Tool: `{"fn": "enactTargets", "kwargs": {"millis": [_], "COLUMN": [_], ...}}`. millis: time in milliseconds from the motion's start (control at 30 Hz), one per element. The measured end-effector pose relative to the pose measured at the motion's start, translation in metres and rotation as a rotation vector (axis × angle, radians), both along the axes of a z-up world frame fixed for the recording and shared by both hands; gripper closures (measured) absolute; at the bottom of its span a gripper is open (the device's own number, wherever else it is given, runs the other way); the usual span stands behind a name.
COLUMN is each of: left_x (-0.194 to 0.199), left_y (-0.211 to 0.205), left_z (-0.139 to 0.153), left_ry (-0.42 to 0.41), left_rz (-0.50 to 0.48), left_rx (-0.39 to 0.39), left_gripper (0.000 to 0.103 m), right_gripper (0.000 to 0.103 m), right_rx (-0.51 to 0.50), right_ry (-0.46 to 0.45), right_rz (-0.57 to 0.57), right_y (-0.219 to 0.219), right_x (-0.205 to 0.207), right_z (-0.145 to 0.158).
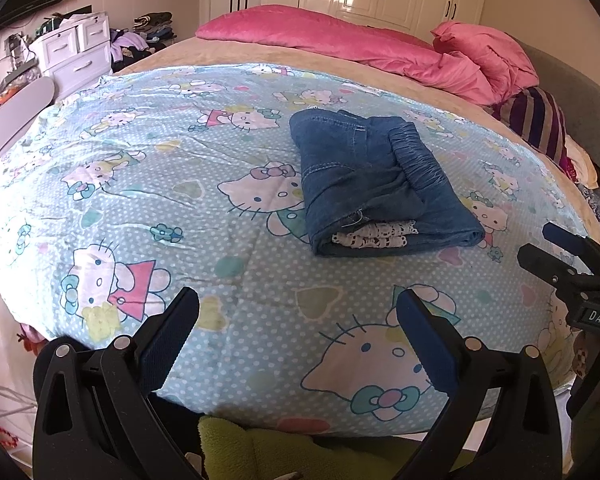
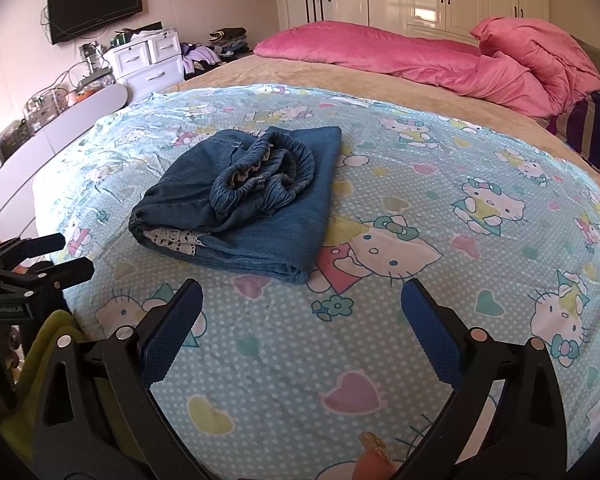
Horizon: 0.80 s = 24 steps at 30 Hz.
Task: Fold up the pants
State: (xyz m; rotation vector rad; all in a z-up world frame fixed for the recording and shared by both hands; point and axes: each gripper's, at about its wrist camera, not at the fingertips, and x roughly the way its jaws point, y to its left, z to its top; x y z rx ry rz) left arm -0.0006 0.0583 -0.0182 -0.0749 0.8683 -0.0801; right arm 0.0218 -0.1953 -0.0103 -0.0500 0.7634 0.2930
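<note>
Both grippers, left (image 1: 298,312) and right (image 2: 302,304), hover with jaws apart and empty, well short of the folded pants (image 1: 374,184) lying ahead on the sheet (image 1: 180,184), long axis running away from the jaws, neither hand clearly nearer.

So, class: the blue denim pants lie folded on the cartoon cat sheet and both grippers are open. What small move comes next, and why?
Probably bring the right gripper forward to flatten the bunched elastic waistband on top of the folded blue denim pants. The bundle looks folded, but that band stands up lumpy, and both sets of jaws hang empty, short of it.
</note>
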Motion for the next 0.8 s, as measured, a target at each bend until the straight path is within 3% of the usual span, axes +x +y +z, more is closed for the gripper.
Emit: {"fn": "enactTargets", "kwargs": {"millis": [800], "left_x": [-0.0004], "left_y": [-0.0028], "left_z": [-0.0004], "left_ry": [0.017], "left_rz": [0.015], "left_rx": [0.025], "left_gripper": [0.004], "right_gripper": [0.009], "right_rx": [0.001], "right_ry": [0.003], "right_rz": [0.0], "right_y": [-0.0002], "right_x": [-0.0006], "right_z": [0.0004]}}
